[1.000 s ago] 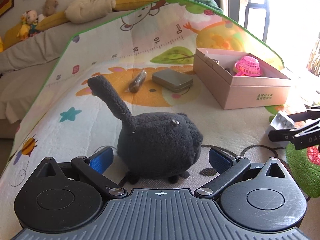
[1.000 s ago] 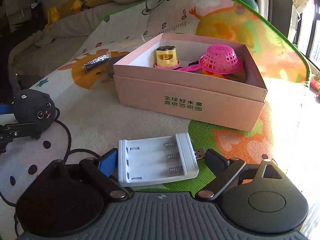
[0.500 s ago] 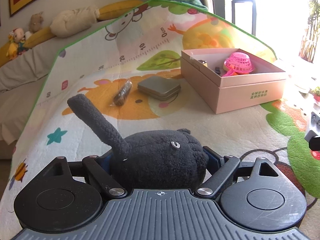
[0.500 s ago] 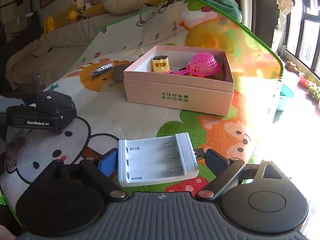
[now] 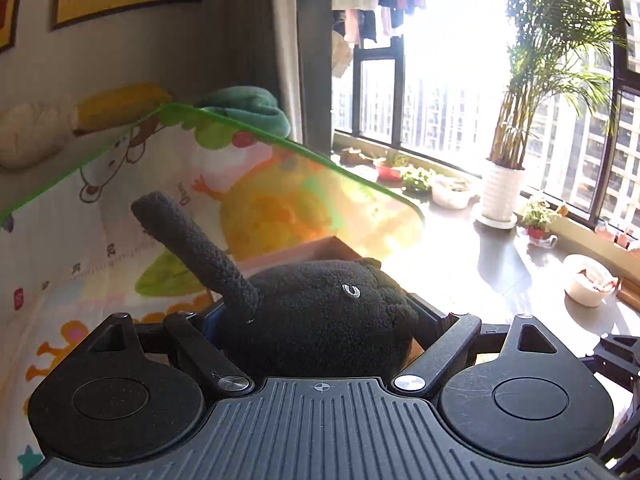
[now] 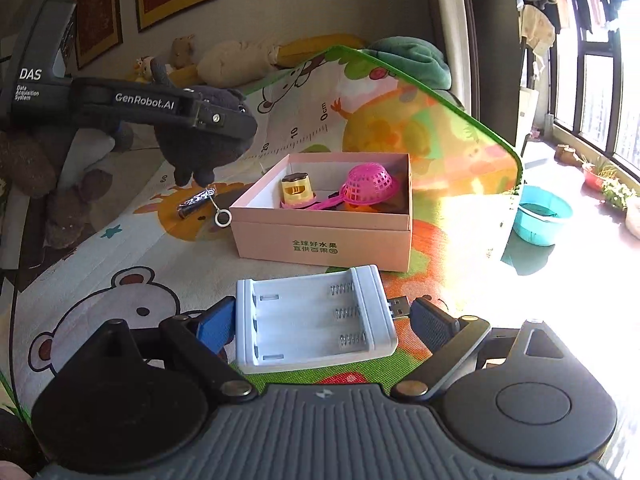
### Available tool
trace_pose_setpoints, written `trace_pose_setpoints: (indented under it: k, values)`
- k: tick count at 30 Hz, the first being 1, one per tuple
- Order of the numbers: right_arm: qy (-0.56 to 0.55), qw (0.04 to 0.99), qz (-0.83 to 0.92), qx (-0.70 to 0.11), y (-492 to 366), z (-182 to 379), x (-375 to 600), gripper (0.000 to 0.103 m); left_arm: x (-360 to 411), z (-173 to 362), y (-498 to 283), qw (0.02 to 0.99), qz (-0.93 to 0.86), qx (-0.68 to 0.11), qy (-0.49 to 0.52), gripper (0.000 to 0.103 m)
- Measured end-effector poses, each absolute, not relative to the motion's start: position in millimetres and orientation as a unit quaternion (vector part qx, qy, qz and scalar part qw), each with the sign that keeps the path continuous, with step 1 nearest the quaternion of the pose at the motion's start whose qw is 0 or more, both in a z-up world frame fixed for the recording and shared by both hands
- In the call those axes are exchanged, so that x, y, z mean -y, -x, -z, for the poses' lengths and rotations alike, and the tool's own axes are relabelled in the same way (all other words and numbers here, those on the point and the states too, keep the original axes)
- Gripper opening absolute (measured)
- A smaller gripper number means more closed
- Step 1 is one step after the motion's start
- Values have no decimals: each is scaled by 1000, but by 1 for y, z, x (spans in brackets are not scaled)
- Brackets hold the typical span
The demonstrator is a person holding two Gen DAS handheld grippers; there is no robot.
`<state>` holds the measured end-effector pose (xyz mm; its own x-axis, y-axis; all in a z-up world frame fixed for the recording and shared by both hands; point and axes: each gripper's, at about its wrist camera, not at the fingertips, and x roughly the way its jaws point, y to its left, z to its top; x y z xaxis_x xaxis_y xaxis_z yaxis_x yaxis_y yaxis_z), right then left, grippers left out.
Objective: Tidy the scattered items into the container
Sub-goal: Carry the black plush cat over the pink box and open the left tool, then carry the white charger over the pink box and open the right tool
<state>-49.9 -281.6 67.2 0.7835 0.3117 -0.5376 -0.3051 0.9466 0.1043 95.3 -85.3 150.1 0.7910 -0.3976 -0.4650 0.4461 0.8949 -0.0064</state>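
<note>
The left gripper (image 6: pixel 208 120) is squeezing a round black plush cat toy (image 5: pixel 320 316) in the air above the play mat (image 6: pixel 120 272), left of the open pink cardboard box (image 6: pixel 324 236). The right gripper (image 6: pixel 320 320) is clamping a white plastic battery charger (image 6: pixel 312 320) just before that box.

Strong daylight enters through the window (image 5: pixel 460 80) and burns out the floor (image 6: pixel 560 280) in white glare. The play mat (image 6: pixel 360 128) looks washed where it hits. Fisheye distortion curves all edges.

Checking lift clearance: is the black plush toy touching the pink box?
Apart. The right wrist view shows the black plush toy clamped in the left gripper, hanging clear left of the pink box.
</note>
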Motion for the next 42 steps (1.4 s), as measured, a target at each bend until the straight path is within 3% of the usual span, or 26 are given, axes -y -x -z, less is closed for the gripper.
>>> trace_pose_setpoints:
  k: [4, 11, 24, 35, 42]
  values:
    - [-14, 944, -153, -292, 42, -63, 290, 92, 100, -158, -142, 942, 237, -236, -23, 91]
    - [-12, 941, -142, -307, 18, -57, 288, 92, 95, -119, -195, 923, 246, -296, 13, 97]
    - [25, 945, -153, -287, -44, -79, 244, 92, 21, -58, -92, 934, 194, -297, -36, 103]
    - [64, 946, -177, -262, -150, -126, 181, 96, -18, -35, -53, 929, 186, -316, 42, 103]
    - [62, 950, -138, -272, -151, -126, 203, 96, -38, -18, -48, 925, 176, -330, 66, 103]
